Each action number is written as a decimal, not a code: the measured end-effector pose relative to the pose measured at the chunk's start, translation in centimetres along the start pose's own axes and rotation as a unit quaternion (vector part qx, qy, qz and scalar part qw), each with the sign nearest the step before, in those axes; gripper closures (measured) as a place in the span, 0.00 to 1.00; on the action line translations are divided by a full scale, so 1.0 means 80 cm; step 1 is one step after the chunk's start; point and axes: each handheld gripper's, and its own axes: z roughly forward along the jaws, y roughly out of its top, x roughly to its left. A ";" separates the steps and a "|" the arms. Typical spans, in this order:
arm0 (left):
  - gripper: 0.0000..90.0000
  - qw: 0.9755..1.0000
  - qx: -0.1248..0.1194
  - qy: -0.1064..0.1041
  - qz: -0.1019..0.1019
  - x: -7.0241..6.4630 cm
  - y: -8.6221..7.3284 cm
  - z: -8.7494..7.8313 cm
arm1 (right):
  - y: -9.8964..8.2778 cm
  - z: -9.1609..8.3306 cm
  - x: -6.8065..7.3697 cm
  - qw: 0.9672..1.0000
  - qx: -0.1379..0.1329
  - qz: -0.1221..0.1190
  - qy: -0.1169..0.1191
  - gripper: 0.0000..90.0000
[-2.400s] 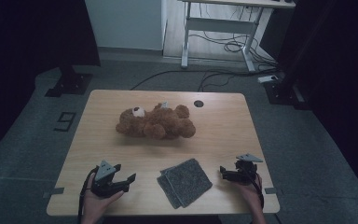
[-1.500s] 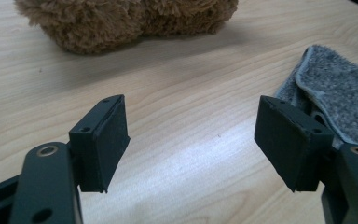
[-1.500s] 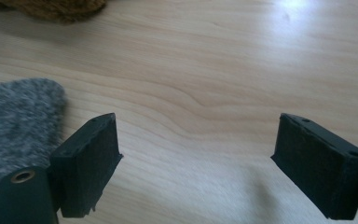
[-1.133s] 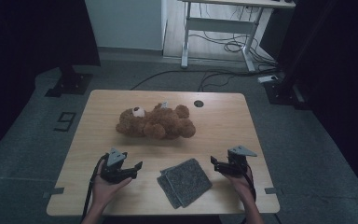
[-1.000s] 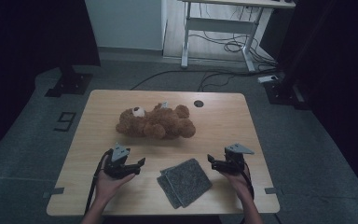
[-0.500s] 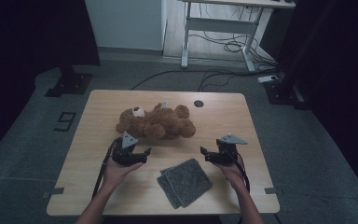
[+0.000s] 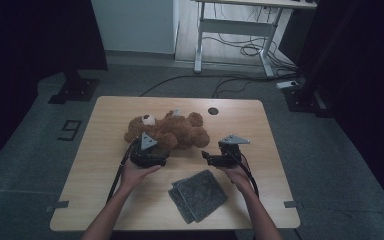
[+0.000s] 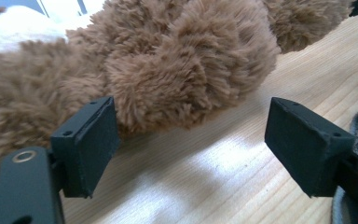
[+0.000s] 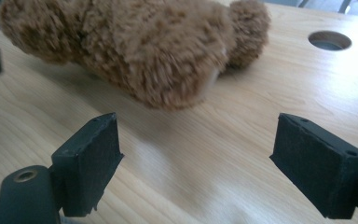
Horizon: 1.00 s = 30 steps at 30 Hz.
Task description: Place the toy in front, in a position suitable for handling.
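Teddy bear (image 8: pixel 177 70): shaggy brown plush. Tabletop (image 9: pixel 205 154): pale, smooth matt wood grain. Left claw (image 8: pixel 193 144) pads: matt black, finely textured

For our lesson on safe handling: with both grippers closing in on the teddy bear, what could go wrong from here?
1. The left gripper, jaws open, sits close to the teddy bear; the pads may pinch only loose fur and slip.
2. The right gripper faces a rounded limb; a push could roll the bear.
3. The grey cloths lie near both forearms and might get dragged.
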 end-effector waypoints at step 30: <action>0.81 1.000 -0.018 0.005 -0.021 0.016 0.011 0.027 | 0.045 0.067 -0.007 1.000 0.013 0.013 0.019 0.69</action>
